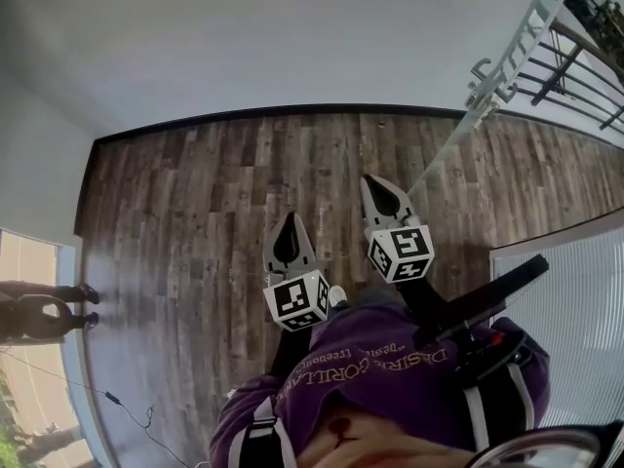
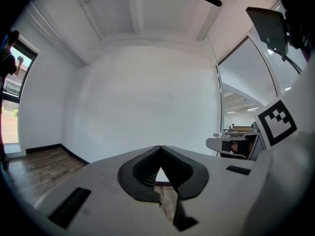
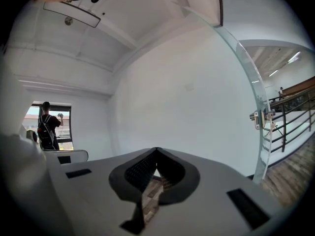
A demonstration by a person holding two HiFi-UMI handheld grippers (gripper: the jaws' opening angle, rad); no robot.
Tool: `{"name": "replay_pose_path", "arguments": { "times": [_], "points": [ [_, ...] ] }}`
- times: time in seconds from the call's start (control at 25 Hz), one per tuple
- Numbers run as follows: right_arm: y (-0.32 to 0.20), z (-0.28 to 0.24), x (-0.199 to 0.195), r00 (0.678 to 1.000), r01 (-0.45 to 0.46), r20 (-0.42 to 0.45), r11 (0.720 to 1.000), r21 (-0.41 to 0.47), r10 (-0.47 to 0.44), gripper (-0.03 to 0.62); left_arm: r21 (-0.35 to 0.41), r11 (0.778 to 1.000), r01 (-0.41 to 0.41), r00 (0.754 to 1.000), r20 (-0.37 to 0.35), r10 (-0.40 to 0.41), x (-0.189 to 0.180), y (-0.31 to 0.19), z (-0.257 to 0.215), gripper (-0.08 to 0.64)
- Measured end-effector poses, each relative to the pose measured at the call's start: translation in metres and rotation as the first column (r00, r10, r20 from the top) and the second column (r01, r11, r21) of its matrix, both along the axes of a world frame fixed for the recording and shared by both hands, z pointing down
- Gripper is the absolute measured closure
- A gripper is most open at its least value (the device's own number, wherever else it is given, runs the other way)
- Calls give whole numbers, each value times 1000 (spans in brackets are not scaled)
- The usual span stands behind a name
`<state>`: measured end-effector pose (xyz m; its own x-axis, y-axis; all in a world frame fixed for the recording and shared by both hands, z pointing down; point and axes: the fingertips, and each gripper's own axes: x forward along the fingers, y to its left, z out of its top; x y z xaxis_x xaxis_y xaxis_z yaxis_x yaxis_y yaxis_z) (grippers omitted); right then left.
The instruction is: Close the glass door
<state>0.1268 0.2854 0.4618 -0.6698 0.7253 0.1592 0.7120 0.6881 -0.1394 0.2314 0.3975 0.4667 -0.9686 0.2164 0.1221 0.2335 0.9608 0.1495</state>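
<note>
the glass door [image 1: 517, 47] stands at the upper right of the head view, seen almost edge-on, its pale frame running from the dark baseboard [image 1: 292, 113] up and away to the right. a metal handle [image 1: 480, 71] sticks out of its near side. in the right gripper view the same door [image 3: 246, 77] curves down the right side, with the handle [image 3: 259, 117] at mid-height and a dark railing [image 3: 290, 117] beyond it. neither gripper touches the door; it is ahead and to the right of both.

the right gripper [image 1: 373, 187] is nearer to it, jaws together with nothing between them (its own view [image 3: 157, 150] shows only floor through the gap behind the tips). the left gripper [image 1: 289, 224] is just beside it, a little lower in the picture, and is likewise closed and empty [image 2: 160, 147].

beneath them lies a brown wood floor [image 1: 195, 203], meeting a plain white wall [image 1: 244, 37]. a purple sleeve [image 1: 390, 378] fills the bottom. far off, another person [image 3: 47, 127] stands at a window.
</note>
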Motion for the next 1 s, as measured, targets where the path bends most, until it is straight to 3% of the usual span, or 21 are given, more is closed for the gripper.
{"name": "replay_pose_path", "arguments": {
  "times": [0.4,0.8,1.0],
  "points": [
    [24,18,-70,998,-45,-40,999,20,46,603,36,998,-45,998,-35,46,-72,25,21,558],
    [68,7,-196,1000,-10,-24,1000,22,10,603,16,1000,-21,1000,-16,22,-198,67,5,558],
    [58,9,-257,999,-33,-23,999,23,34,603,41,999,-21,1000,-11,22,-259,63,6,558]
  ]
}}
